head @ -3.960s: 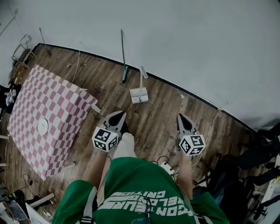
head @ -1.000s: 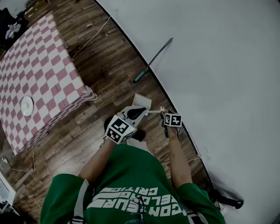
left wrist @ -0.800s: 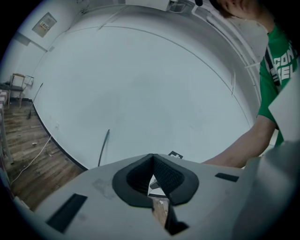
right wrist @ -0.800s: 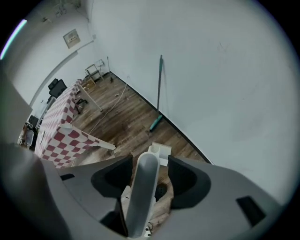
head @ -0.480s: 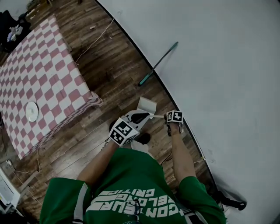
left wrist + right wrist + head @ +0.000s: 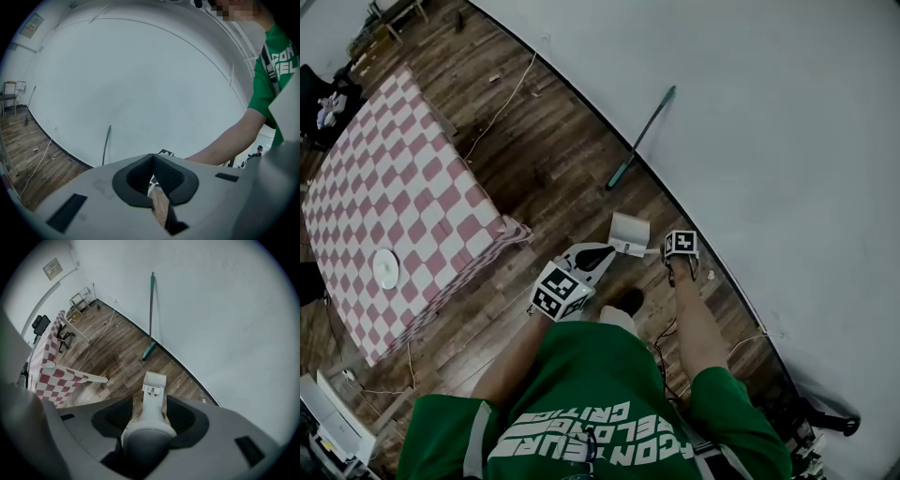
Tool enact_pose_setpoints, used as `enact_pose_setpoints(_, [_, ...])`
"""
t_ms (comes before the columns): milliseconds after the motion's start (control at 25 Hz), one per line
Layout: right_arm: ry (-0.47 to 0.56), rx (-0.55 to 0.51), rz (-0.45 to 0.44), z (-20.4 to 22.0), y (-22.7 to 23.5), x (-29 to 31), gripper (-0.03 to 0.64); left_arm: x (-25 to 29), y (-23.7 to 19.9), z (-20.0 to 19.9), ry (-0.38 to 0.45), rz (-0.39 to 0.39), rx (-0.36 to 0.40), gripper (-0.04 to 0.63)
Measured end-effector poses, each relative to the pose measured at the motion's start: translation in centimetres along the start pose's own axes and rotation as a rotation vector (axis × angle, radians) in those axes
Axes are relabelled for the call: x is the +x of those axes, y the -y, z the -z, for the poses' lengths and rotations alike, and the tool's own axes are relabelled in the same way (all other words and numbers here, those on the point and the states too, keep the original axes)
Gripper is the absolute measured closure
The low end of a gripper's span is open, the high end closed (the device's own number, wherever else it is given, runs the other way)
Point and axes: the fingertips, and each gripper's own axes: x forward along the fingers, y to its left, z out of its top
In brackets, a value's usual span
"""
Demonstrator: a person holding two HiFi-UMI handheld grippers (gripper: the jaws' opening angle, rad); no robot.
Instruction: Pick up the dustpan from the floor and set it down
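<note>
My right gripper (image 6: 150, 401), jaws just opened wide, straddles the handle (image 6: 151, 417) of the dustpan (image 6: 154, 379); I should centre it and clench squarely before lifting.

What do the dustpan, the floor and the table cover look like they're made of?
Dustpan: likely moulded plastic, white, smooth matte, with a one-piece rounded handle. Floor: wood or wood-look laminate planks, brown with visible grain and seams; which one is unclear. Table cover: seems fabric or thin vinyl, red-and-white checks, draping and folding at the corner.
</note>
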Motion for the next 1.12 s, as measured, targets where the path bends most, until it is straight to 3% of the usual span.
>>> enact_pose_setpoints(720, [-0.048,-0.042,0.088,0.2,2.0,0.2,0.491,1.3,-0.3,-0.7,-0.005,-0.054,0.006,0.592])
enact_pose_setpoints(1120, [-0.044,-0.043,0.083,2.6,2.0,-0.3,0.494,1.6,-0.1,-1.2,0.006,-0.094,0.006,0.592])
